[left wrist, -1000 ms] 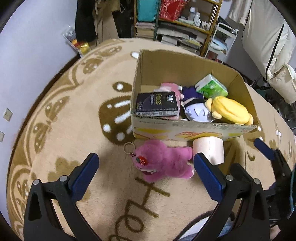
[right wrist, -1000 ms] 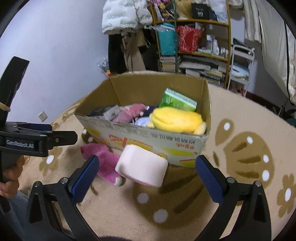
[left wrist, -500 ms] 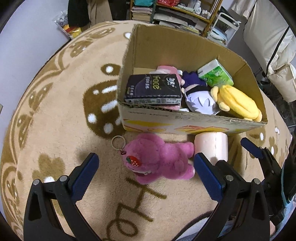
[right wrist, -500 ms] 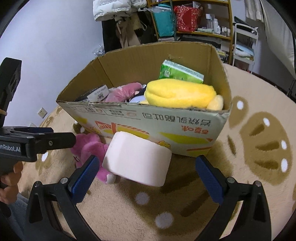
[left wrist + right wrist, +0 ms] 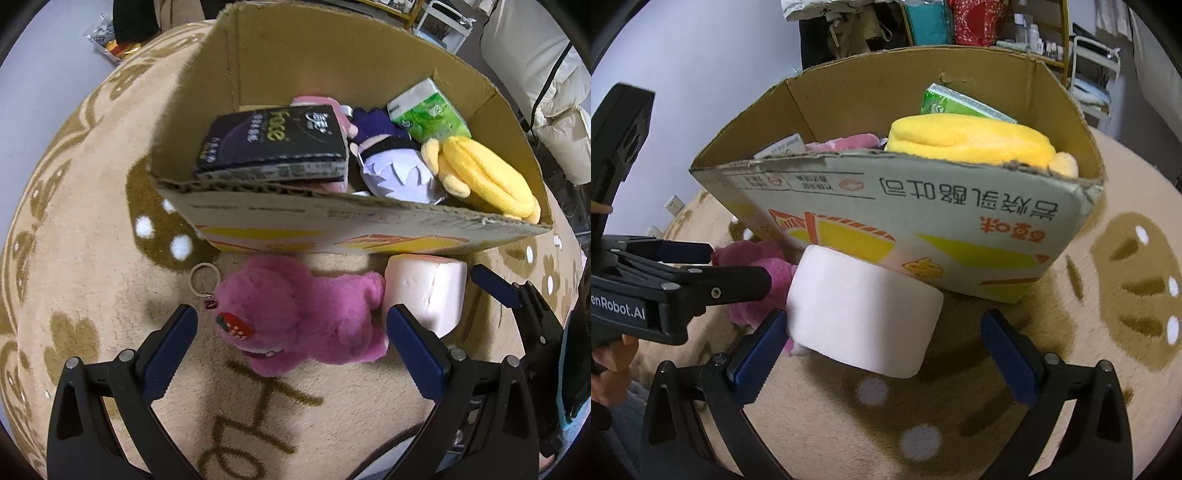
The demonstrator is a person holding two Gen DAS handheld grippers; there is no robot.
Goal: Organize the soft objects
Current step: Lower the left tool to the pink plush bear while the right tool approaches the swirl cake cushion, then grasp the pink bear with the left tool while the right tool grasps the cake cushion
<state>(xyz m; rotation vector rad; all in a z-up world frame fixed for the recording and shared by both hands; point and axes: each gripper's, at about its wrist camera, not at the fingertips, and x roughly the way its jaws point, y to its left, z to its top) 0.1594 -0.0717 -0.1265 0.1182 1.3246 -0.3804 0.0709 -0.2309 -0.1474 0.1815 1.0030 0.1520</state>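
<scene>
The left tongs (image 5: 290, 341) are spread wide with nothing between the pads but a pink plush bear (image 5: 299, 314) lying on the rug (image 5: 92, 258) just beyond them, a strawberry patch on its face and a metal key ring (image 5: 204, 277) at its head. The right tongs (image 5: 882, 347) are likewise spread wide, their pads on either side of a pale pink toilet roll (image 5: 864, 314) that rests on the rug, its left pad touching or nearly touching the roll. The roll lies against the bear's feet and the front wall of a cardboard box (image 5: 923, 236).

The box holds a dark tissue pack (image 5: 273, 147), a pink plush (image 5: 332, 107), a doll with purple and white cloth (image 5: 391, 166), a green tissue pack (image 5: 428, 114) and a yellow plush (image 5: 487, 177).

The dark pack reads "face". The box front carries upside-down Chinese print with red and yellow graphics. The left tongs' body shows "enRobot.AI" (image 5: 617, 308).

Only the left view looks down into the box and shows the doll and the dark pack's label; only the right view shows the box print and a shelf (image 5: 1015, 29) behind.
</scene>
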